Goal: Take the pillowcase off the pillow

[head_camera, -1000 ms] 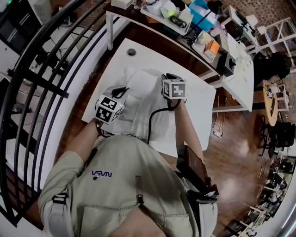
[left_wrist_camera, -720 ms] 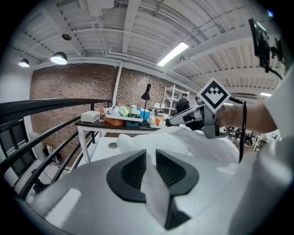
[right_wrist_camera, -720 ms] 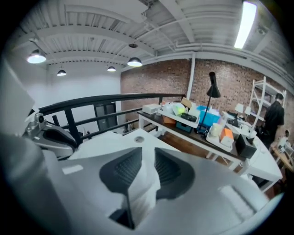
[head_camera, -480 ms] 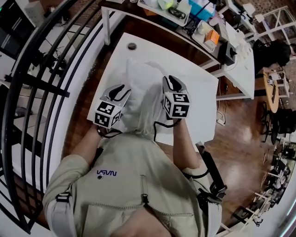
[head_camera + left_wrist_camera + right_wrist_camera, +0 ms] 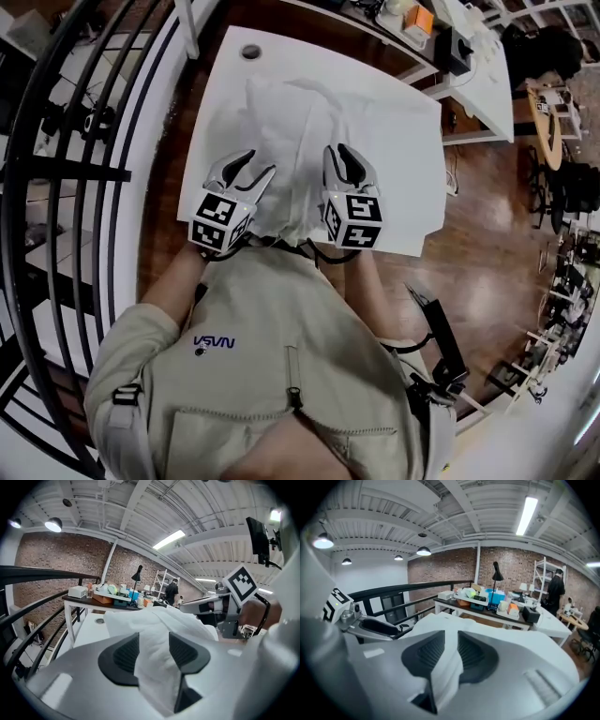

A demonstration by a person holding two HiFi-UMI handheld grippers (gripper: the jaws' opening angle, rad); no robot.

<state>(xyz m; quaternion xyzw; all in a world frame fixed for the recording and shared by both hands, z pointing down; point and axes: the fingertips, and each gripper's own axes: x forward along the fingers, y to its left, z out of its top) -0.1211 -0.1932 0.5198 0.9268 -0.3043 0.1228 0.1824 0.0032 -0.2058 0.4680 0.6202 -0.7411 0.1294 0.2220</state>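
Note:
A pillow in a white pillowcase (image 5: 291, 122) lies lengthwise on the white table (image 5: 403, 141), its near end at the table's front edge by my body. My left gripper (image 5: 261, 161) is at the near left side of the pillow. Its jaws are opening, and a bunched fold of pillowcase (image 5: 157, 634) lies loosely between the left gripper's (image 5: 154, 651) pads. My right gripper (image 5: 339, 150) is at the near right side. The right gripper (image 5: 451, 653) is shut on a thin fold of the pillowcase (image 5: 446, 674).
A black railing (image 5: 84, 169) curves along the left of the table. A cluttered table (image 5: 412, 19) stands beyond the far edge, with a round cable hole (image 5: 250, 52) in the white table's far left corner. Wooden floor (image 5: 487, 253) lies to the right.
Both grippers have drawn back toward my body, bringing the pillow's near end to the table's front edge. The left jaws have spread apart; the right stays clamped on cloth.

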